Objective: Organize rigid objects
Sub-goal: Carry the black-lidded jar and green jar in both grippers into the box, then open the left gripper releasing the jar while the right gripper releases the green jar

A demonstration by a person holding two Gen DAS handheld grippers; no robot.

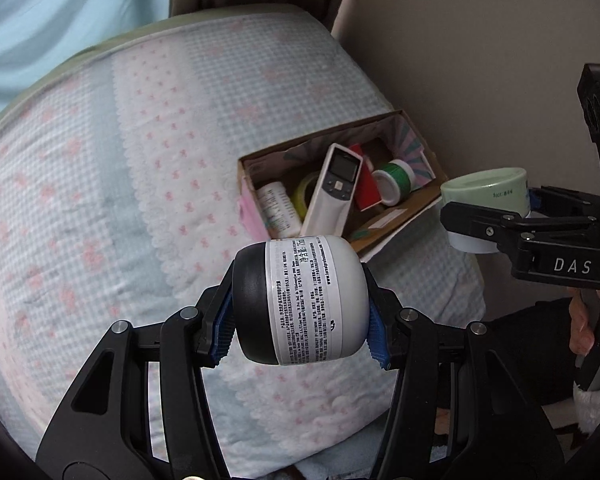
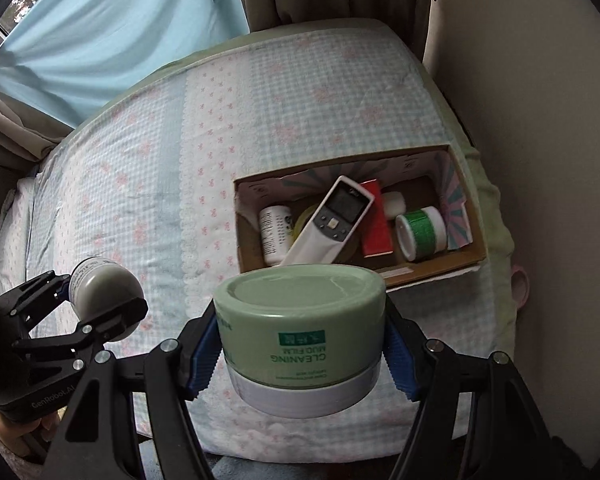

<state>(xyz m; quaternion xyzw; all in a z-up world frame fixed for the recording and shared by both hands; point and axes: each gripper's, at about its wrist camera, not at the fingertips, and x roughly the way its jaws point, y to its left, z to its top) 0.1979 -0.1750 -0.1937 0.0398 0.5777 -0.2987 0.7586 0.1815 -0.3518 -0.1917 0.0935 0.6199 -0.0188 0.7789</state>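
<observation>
My left gripper (image 1: 302, 334) is shut on a white jar with a black lid (image 1: 300, 300), held sideways in the air above the bed; the same jar (image 2: 100, 296) shows at the lower left of the right wrist view. My right gripper (image 2: 302, 354) is shut on a pale green jar with a white base (image 2: 300, 328), which also appears at the right edge of the left wrist view as the green jar (image 1: 486, 192). Beyond both lies an open cardboard box (image 2: 440, 268) (image 1: 404, 216) holding a white remote (image 2: 328, 220), a red box (image 2: 376, 220), a green-banded jar (image 2: 422, 232) and a white bottle (image 2: 274, 232).
The box sits near the right edge of a bed with a checked pale blue and pink cover (image 2: 140, 184). A beige wall (image 2: 540, 120) runs close along the right side. Curtains (image 2: 100, 32) hang behind the bed's far end.
</observation>
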